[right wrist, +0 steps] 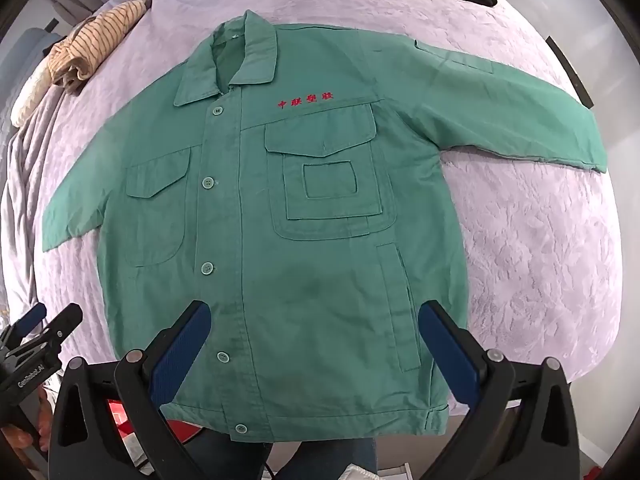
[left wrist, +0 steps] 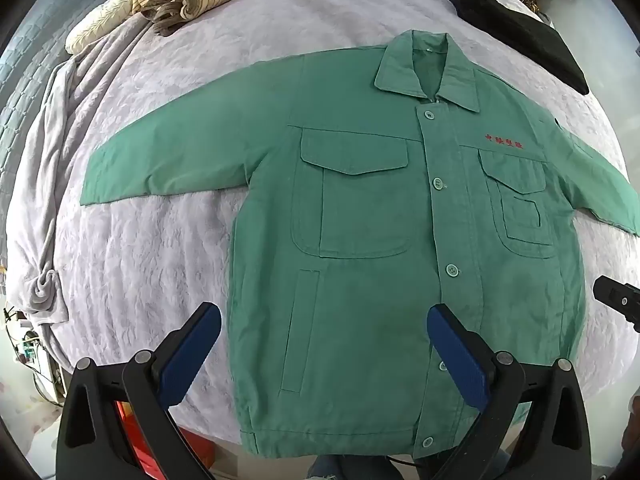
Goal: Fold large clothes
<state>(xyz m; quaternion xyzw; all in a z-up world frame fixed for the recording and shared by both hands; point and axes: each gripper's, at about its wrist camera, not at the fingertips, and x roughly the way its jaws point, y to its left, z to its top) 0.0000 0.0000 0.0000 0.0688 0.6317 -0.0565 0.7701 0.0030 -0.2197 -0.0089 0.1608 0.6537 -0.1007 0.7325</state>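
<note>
A green cotton jacket (left wrist: 360, 240) lies flat, buttoned, sleeves spread, on a fuzzy lilac bed (left wrist: 160, 260). Both the left gripper (left wrist: 324, 344) and right gripper (right wrist: 316, 336) hover above it, fingers spread wide, holding nothing.

Both wrist views look steeply down, sharing the green jacket (left wrist: 360, 240).

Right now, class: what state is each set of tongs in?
Left tongs: open, holding nothing, above the green jacket.
Right tongs: open, holding nothing.
</note>
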